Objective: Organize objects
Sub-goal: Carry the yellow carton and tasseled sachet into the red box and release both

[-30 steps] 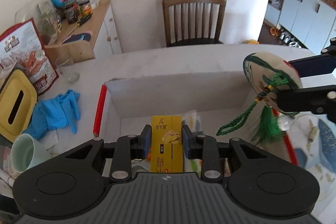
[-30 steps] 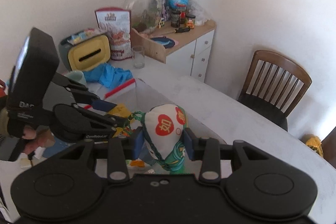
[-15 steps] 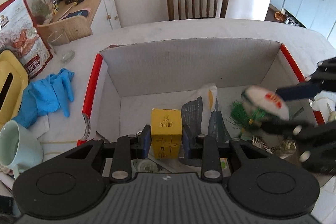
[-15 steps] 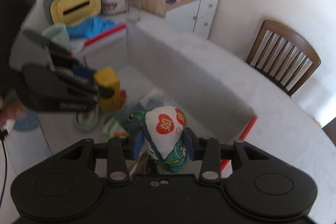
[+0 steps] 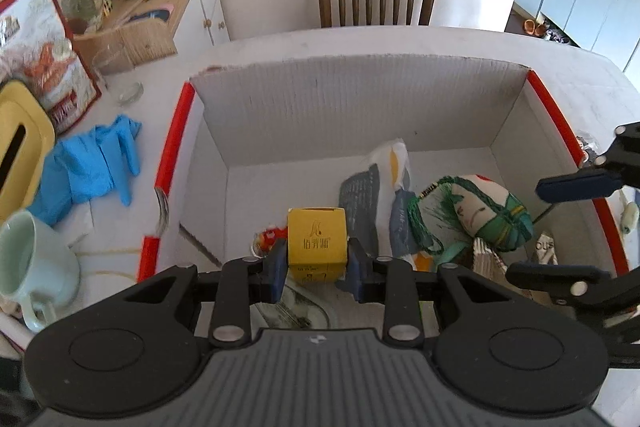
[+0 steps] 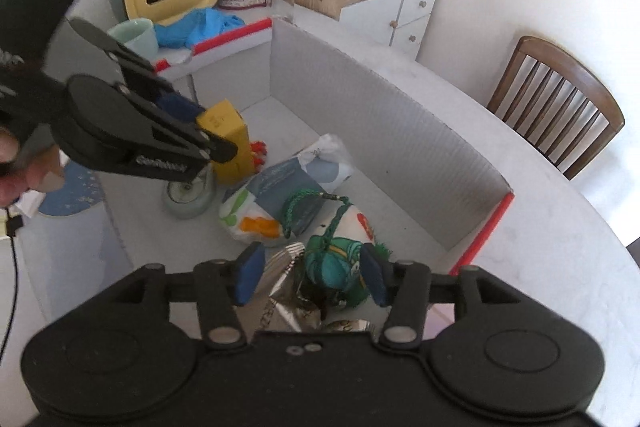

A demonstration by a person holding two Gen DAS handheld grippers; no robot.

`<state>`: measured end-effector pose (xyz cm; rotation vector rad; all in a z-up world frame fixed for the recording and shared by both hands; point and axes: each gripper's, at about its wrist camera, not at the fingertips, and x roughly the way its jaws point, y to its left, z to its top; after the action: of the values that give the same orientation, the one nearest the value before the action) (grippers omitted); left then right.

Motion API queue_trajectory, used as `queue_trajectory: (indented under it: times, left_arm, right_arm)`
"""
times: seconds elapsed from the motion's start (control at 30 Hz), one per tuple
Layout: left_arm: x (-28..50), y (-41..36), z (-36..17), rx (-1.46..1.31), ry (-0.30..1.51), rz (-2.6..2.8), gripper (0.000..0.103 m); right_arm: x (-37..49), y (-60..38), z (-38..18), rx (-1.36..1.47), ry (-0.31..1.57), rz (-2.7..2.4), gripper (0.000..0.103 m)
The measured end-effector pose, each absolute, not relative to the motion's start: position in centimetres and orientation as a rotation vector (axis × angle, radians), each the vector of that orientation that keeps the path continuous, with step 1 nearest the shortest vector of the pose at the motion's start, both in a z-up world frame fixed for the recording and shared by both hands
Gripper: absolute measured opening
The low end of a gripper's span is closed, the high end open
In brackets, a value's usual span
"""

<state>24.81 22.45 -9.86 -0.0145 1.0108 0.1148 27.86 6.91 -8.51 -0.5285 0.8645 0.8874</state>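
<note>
Moved: both grippers dropped into the cardboard box (image 5: 360,95) since earlier; right gripper (image 6: 310,277) jaws just opened, sachet (image 6: 340,267) released, frame bottom-center.
Left gripper (image 5: 317,263): clenched on yellow carton (image 5: 317,235).
Tip: I'd lower the carton fully, then release.

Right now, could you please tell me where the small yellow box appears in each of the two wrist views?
Left wrist view: the yellow box sits low in the centre, clamped in the left gripper, inside the cardboard box.
Right wrist view: the yellow box is left of centre, at the tip of the left gripper.
Shared landmark: the embroidered sachet, lying inside the cardboard box to the yellow box's right.
</note>
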Motion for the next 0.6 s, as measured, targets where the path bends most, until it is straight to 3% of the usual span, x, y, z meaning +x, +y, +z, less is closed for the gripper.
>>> queue_trajectory:
  times: [0.2, 0.6]
  left_arm:
    - [23.8, 22.1, -9.9, -0.045, 1.036, 0.119, 0.03]
    - [21.2, 19.7, -7.0, -0.059, 0.985, 0.116, 0.03]
  right_arm:
    - [27.1, 5.3, -6.5, -0.481, 0.836, 0.906, 0.061]
    - [25.5, 1.1, -3.1, -0.387, 0.813, 0.916, 0.063]
